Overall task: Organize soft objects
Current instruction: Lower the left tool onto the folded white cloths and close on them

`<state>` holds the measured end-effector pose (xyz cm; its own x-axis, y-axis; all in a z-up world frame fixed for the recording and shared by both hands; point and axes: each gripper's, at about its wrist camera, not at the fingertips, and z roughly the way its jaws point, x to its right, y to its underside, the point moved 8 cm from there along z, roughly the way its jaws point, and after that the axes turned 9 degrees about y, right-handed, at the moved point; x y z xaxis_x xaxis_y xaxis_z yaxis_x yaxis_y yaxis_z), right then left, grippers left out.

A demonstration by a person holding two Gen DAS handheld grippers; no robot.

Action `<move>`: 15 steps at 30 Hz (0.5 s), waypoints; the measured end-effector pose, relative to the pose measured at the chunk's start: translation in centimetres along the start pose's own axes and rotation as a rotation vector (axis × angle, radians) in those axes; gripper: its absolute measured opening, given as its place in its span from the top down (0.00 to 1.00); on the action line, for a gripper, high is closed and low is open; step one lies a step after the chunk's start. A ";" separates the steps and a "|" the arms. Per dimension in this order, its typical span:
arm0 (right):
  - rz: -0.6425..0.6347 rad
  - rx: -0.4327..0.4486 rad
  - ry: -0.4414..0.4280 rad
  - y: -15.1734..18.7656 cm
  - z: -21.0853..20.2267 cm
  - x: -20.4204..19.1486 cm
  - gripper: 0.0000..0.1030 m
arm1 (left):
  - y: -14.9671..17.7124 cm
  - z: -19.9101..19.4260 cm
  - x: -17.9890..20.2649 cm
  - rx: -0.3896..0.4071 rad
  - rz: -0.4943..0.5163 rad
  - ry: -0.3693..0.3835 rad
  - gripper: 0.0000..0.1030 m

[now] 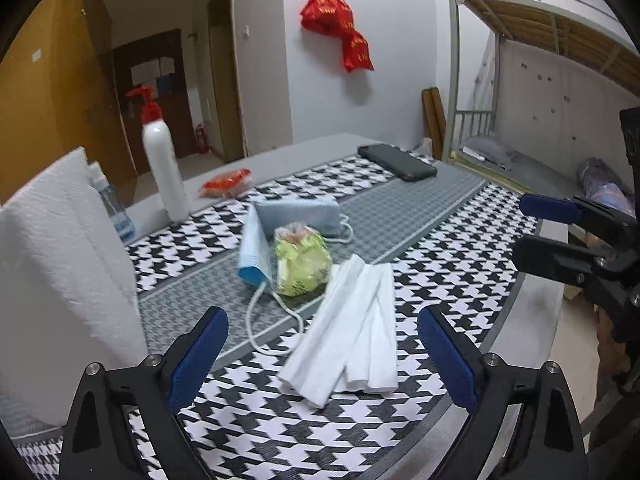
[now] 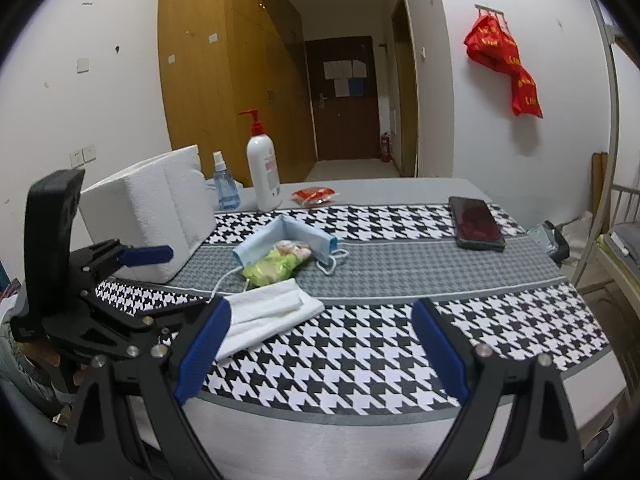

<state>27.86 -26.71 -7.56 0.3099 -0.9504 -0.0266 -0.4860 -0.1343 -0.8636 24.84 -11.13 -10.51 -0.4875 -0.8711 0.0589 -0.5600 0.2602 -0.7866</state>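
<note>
a: what lies on the surface (image 2: 360,432)?
b: a folded white cloth (image 1: 352,328) on the houndstooth mat (image 2: 360,360), touching a green snack packet (image 1: 302,266); two blue face masks (image 1: 296,214) stand bent around the packet, their ear loops trailing on the mat.

a: and the claws?
b: the left claw (image 1: 322,354) hangs wide over the mat, the cloth's near end between its blue pads (image 1: 198,354), untouched. the right claw (image 2: 320,350) is spread just as wide, holding nothing, the cloth beside its left pad.

a: further back?
b: a white tissue pack (image 2: 160,208), a small spray bottle (image 2: 224,184), a pump bottle (image 2: 262,172), a red packet (image 2: 314,196) and a dark phone (image 2: 476,222).
</note>
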 end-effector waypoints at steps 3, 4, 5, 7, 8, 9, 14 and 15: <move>0.011 -0.007 -0.002 0.1 0.5 0.4 0.09 | 0.3 0.8 0.3 -0.026 0.016 0.000 0.12; 0.013 -0.009 -0.004 0.2 0.6 0.5 0.09 | 0.4 1.2 0.2 -0.040 0.013 -0.002 0.14; 0.016 -0.012 -0.006 0.2 0.8 0.5 0.09 | 0.6 1.6 0.1 -0.058 0.007 0.001 0.17; 0.020 -0.014 -0.008 0.3 0.9 0.7 0.09 | 1.0 2.4 0.0 -0.098 0.001 0.001 0.28; 0.023 -0.017 -0.009 0.4 1.1 0.7 0.09 | 1.2 2.8 -0.1 -0.114 0.001 0.003 0.31; 0.026 -0.020 -0.011 0.5 1.2 0.8 0.09 | 1.4 3.1 -0.1 -0.126 0.000 0.007 0.35; 0.036 -0.028 -0.014 0.7 1.4 1.0 0.09 | 1.6 3.9 0.1 -0.153 -0.001 0.015 0.46; 0.039 -0.027 -0.015 0.7 1.4 1.1 0.09 | 1.7 4.0 0.2 -0.163 0.000 0.019 0.50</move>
<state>29.02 -27.47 -8.90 0.3022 -0.9508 -0.0674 -0.5197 -0.1051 -0.8478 26.51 -12.50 -14.33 -0.4992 -0.8635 0.0719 -0.6605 0.3255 -0.6766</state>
